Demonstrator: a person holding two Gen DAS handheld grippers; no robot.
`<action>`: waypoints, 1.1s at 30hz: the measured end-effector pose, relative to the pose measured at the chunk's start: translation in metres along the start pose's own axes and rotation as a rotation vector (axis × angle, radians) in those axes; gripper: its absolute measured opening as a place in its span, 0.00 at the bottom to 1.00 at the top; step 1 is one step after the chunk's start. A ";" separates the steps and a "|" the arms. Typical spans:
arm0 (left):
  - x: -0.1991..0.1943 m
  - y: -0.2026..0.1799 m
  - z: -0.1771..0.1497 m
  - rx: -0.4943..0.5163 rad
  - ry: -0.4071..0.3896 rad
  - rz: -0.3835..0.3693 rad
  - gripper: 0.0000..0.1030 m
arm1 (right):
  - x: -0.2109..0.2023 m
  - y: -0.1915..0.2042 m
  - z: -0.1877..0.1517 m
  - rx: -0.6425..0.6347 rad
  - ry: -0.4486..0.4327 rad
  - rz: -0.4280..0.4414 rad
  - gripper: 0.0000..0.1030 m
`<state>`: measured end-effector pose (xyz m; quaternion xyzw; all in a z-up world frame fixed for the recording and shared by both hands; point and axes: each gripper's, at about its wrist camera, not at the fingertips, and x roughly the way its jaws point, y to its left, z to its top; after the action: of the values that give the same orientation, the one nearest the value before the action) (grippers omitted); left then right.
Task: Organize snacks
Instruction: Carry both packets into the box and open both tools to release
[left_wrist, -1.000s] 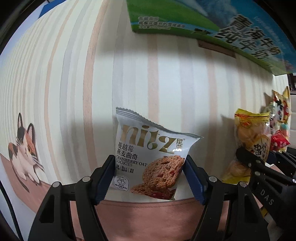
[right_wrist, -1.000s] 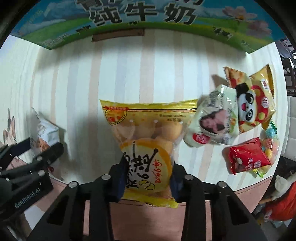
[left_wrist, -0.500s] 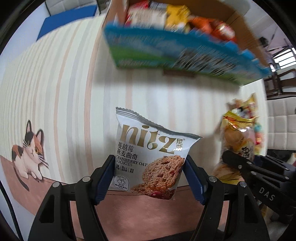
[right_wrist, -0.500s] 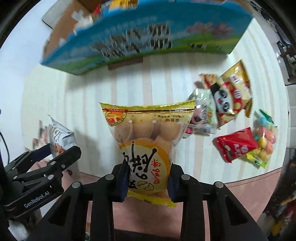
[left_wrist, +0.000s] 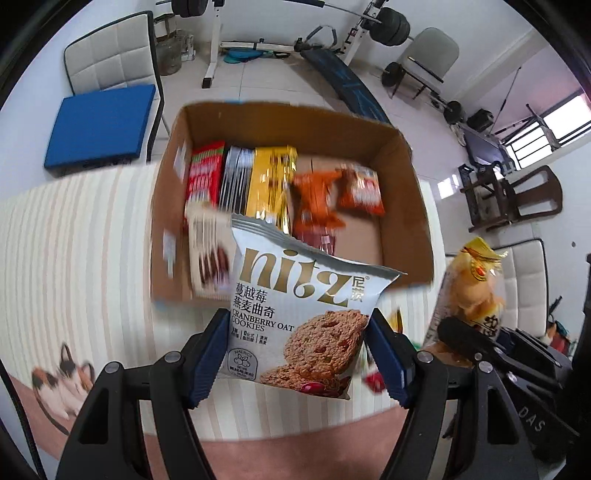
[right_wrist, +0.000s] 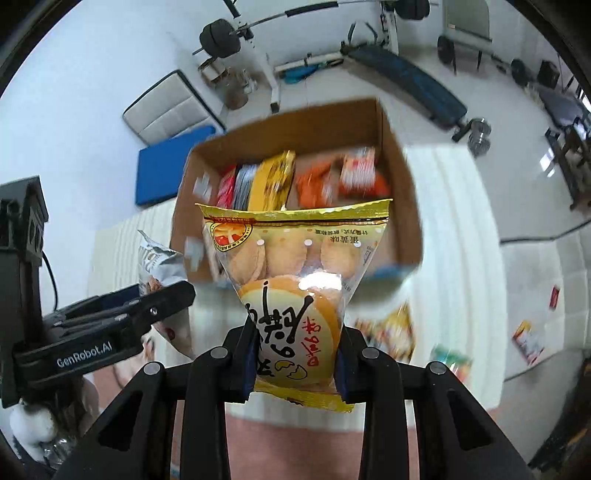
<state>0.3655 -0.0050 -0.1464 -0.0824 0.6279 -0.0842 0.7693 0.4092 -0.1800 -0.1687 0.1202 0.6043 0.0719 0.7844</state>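
Observation:
My left gripper (left_wrist: 297, 356) is shut on a silver cranberry oat cookie packet (left_wrist: 299, 306), held up in front of an open cardboard box (left_wrist: 406, 206). My right gripper (right_wrist: 295, 360) is shut on a yellow bag of small round cakes (right_wrist: 295, 280), held before the same box (right_wrist: 402, 192). The box holds upright red, silver and gold packets (left_wrist: 258, 177) and orange packets (left_wrist: 317, 195). Each gripper shows in the other's view: the right (left_wrist: 491, 354) with its cake bag, the left (right_wrist: 110, 325) with the cookie packet (right_wrist: 159, 258).
The box stands on a table with a striped cloth (left_wrist: 74, 258) with a cat print (left_wrist: 62, 380). Loose snack packets (right_wrist: 395, 332) lie on the cloth right of the box. Behind are a white chair with blue cushion (left_wrist: 99, 125), gym equipment (left_wrist: 332, 55) and chairs.
Both grippers have risen with their packets and tilted up. One second ago only the box's side showed above the cloth; now its open top and contents are in view.

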 end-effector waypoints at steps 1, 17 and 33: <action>0.008 -0.003 0.010 0.001 0.009 0.005 0.69 | 0.006 -0.002 0.012 0.000 0.001 -0.015 0.34; 0.136 0.018 0.073 -0.064 0.309 0.060 0.69 | 0.127 -0.044 0.074 0.065 0.143 -0.133 0.34; 0.144 0.019 0.057 -0.022 0.317 0.097 0.85 | 0.145 -0.051 0.064 0.073 0.237 -0.111 0.86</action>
<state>0.4503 -0.0190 -0.2770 -0.0460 0.7457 -0.0519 0.6627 0.5072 -0.1981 -0.3026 0.1058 0.7007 0.0201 0.7052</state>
